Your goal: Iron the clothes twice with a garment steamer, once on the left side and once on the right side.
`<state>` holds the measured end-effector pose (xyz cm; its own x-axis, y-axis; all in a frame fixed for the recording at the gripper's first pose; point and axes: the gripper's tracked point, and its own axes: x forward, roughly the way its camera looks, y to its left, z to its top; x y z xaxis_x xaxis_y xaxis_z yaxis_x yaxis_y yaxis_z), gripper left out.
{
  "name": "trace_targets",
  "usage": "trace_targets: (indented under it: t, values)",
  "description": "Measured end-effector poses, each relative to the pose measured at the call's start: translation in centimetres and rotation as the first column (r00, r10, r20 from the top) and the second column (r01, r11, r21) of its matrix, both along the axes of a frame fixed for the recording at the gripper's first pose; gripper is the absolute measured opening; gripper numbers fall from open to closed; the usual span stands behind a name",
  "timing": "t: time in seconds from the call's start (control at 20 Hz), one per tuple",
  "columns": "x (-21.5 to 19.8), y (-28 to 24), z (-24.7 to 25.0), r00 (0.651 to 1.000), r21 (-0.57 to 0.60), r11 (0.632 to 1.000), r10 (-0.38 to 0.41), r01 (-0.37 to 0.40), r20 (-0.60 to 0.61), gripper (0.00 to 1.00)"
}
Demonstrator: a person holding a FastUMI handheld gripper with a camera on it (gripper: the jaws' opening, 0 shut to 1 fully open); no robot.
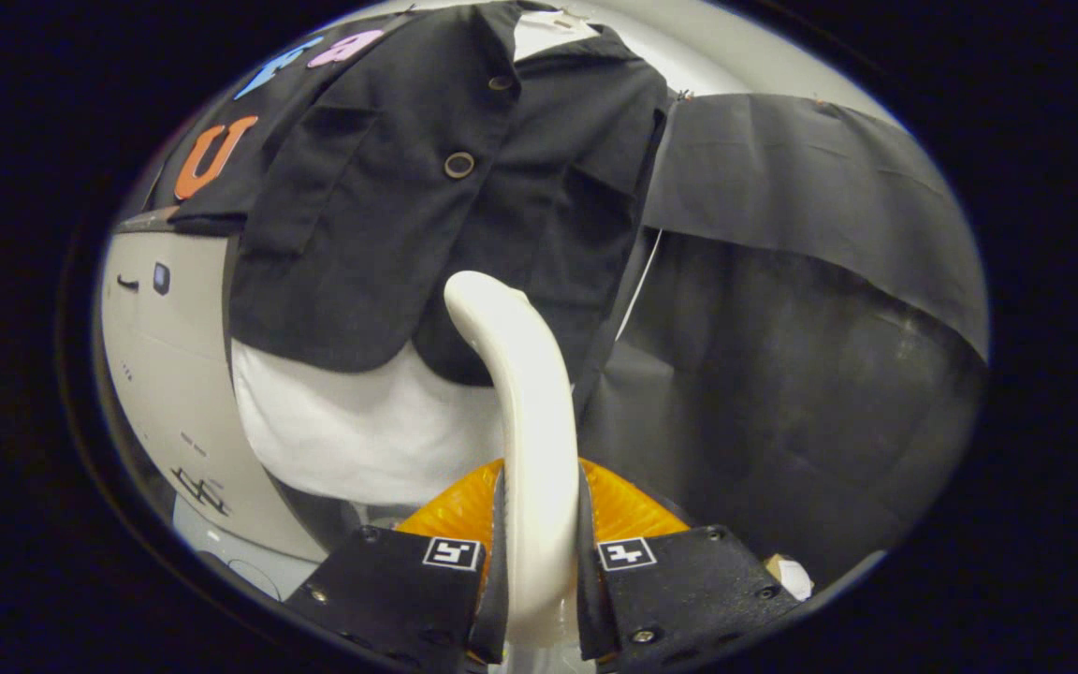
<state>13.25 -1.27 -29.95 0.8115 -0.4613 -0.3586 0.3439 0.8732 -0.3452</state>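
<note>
A black jacket point(427, 206) with round buttons hangs ahead of me over a white garment point(361, 431) whose hem shows below it. My gripper point(539, 562) is shut on the cream handle of the garment steamer point(525, 402), both fingers pressing its sides. The handle rises from between the fingers and curves forward toward the jacket's lower front, its tip near the hem. I cannot tell whether the steamer head touches the cloth. An amber, ribbed part of the steamer point(628, 510) shows just behind the fingers.
A white appliance body point(165, 374) stands to the left of the clothes. Black cloth point(782, 309) hangs to the right of the jacket and drapes down behind it. A thin white cord point(640, 281) runs down beside the jacket's right edge.
</note>
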Motion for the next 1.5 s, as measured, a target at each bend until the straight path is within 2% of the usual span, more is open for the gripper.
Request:
trace_targets:
  t: [0.15, 0.45, 0.9, 1.15, 1.2, 1.25, 1.5]
  values:
    - [-1.7, 0.1, -1.0, 1.0, 0.007, 1.0, -0.009, 0.01, -0.026, 0.32]
    - [-7.1, 0.8, 3.7, 1.0, 0.014, 1.0, 0.021, -0.021, 0.021, 0.32]
    - [-14.2, 0.2, 9.4, 0.985, 0.062, 0.984, 0.163, -0.166, 0.057, 0.32]
    - [-21.0, -2.6, 14.2, 0.966, 0.087, 0.966, 0.235, -0.245, 0.11, 0.32]
    - [-21.2, -2.6, 14.7, 0.961, 0.09, 0.962, 0.248, -0.26, 0.12, 0.32]
    - [-23.6, -3.5, 16.0, 0.955, 0.087, 0.957, 0.266, -0.278, 0.131, 0.32]
    - [-28.7, -4.9, 19.2, 0.927, 0.106, 0.929, 0.334, -0.354, 0.169, 0.32]
